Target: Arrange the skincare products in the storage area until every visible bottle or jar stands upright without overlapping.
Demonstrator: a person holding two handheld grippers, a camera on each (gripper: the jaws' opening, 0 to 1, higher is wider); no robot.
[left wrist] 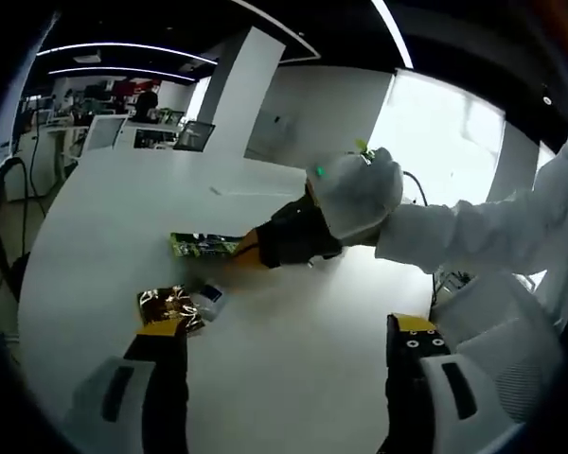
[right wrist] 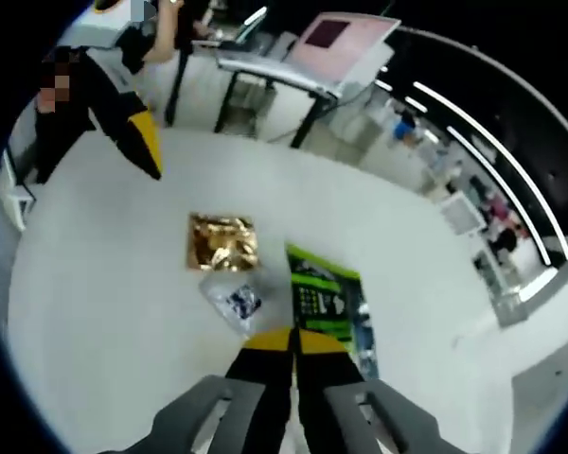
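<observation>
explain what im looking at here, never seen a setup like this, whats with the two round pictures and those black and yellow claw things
A person holds a hand-held gripper in each hand; a fisheye camera rides on each, hence two round pictures. In the left gripper view, the left gripper has its jaws wide apart and holds nothing. The gloved hand reaching in from the right carries the right gripper. In the right gripper view, the right gripper's jaws look closed together, at the edge of a green packet; whether they pinch it is unclear. On the white table also lie a gold foil packet and a small clear sachet, all flat.
</observation>
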